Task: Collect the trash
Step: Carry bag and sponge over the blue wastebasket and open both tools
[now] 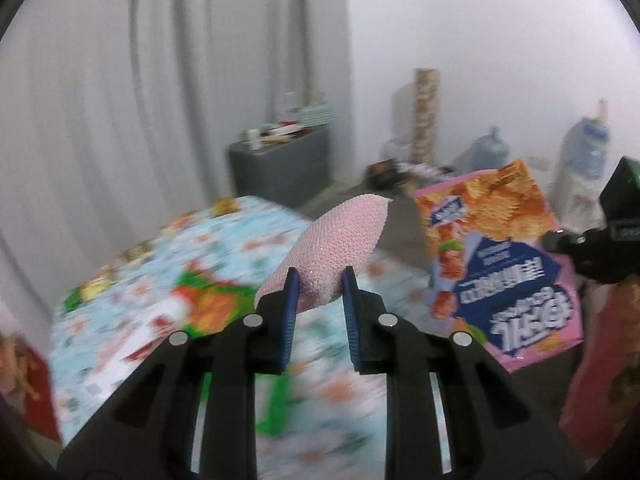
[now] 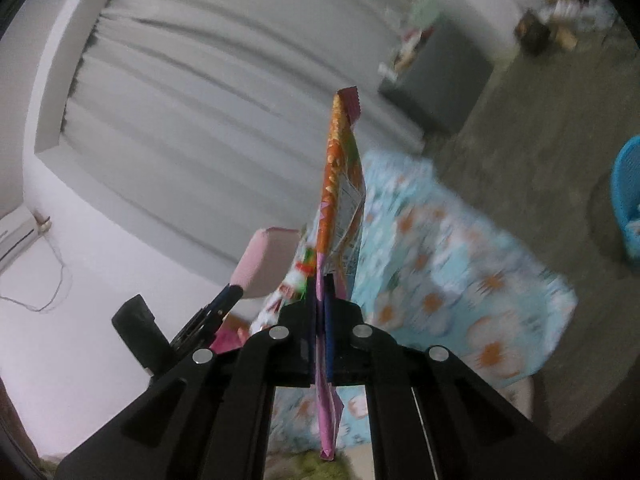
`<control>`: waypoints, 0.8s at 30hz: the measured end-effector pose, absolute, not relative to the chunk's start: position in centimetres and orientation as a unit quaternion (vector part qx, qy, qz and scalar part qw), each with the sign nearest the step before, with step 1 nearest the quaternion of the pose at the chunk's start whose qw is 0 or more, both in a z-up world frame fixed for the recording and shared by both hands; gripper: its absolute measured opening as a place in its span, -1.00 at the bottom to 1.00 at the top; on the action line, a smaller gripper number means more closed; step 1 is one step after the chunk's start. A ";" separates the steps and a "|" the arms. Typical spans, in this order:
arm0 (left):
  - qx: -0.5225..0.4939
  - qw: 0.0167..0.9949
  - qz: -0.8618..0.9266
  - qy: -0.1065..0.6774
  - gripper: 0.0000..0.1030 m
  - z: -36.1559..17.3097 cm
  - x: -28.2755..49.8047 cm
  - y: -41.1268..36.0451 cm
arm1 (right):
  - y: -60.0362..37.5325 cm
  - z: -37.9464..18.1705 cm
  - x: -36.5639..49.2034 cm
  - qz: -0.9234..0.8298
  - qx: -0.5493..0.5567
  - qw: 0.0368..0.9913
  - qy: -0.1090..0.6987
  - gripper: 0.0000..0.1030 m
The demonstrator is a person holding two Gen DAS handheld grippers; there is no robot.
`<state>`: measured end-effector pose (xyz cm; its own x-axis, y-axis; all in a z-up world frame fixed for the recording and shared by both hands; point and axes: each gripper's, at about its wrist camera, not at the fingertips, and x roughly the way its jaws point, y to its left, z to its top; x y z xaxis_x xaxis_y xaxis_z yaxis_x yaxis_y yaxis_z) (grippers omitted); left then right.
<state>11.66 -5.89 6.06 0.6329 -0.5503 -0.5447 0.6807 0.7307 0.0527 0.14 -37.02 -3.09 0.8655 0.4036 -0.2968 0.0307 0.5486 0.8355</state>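
My left gripper (image 1: 319, 280) is shut on a pink textured sponge (image 1: 332, 244) and holds it above the table with the light-blue flowered cloth (image 1: 132, 280). The sponge also shows in the right wrist view (image 2: 266, 268), beside the left gripper's black body. My right gripper (image 2: 320, 284) is shut on an orange-and-pink snack bag (image 2: 340, 196), seen edge-on and standing upright between the jaws. The same snack bag (image 1: 496, 272) shows flat and upside down at the right of the left wrist view, with the right gripper's body behind it.
A blue plastic basket (image 2: 628, 196) stands on the floor at the far right. A grey cabinet (image 1: 280, 168) with clutter on top stands by the white curtain. Water jugs (image 1: 584, 152) and boxes stand along the far wall. Small gold-wrapped items (image 1: 136, 252) lie on the cloth's left edge.
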 end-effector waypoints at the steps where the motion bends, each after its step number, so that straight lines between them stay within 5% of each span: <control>1: 0.123 0.886 -0.365 0.258 -0.62 6.3 11.5 -7.7 | -38.4 -2.6 -0.9 0.090 0.461 0.854 0.223 -0.94; 8: 0.096 0.805 -0.485 0.327 -0.62 4.8 11.7 -21.1 | -45.3 -2.6 -5.0 -0.055 0.445 0.873 0.194 -0.94; 22: 0.152 0.695 -0.529 0.462 -0.57 -9.3 11.9 -48.1 | -59.8 -16.5 -4.3 -0.246 0.531 0.778 0.227 -0.91; 23: 0.160 0.692 -0.524 0.471 -0.45 -10.4 12.1 -49.6 | -60.6 -17.6 -4.2 -0.256 0.539 0.770 0.227 -0.90; 24: 0.171 0.686 -0.518 0.481 -0.06 -11.7 12.4 -50.8 | -61.4 -19.0 -4.0 -0.267 0.545 0.760 0.232 -0.90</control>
